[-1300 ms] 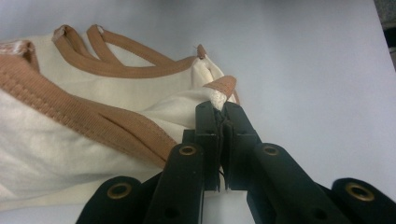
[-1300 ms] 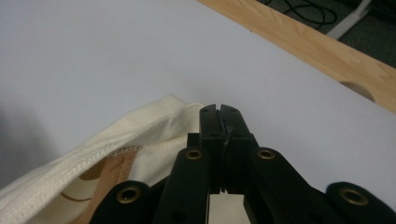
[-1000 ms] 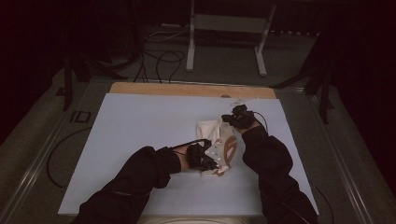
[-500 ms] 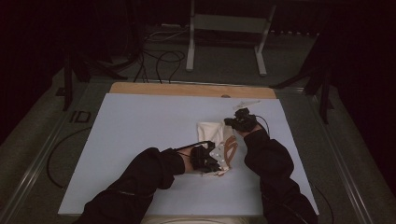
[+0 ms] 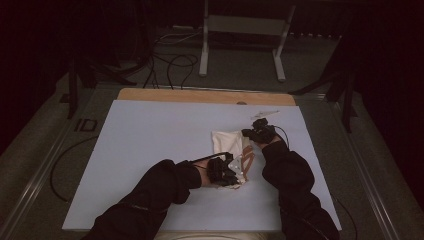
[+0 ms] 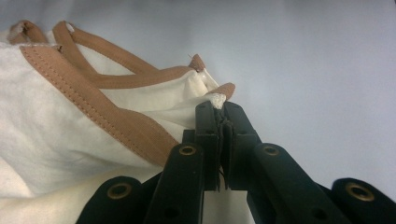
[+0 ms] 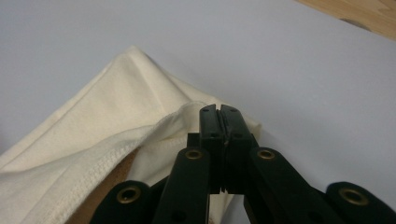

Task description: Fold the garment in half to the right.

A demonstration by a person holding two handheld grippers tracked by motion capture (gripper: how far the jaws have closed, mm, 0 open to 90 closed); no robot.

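Your left tongs (image 6: 219,109) pinch the cream garment's (image 5: 225,142) tan-trimmed edge; right tongs (image 7: 218,114) pinch its hem — open tabletop (image 5: 150,135) leftward.

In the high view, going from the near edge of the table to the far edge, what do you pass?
Person's black sleeves → left claw shut on the cream cloth garment with tan trim → right claw shut on its far edge → small clear plastic scrap → bare wooden strip.
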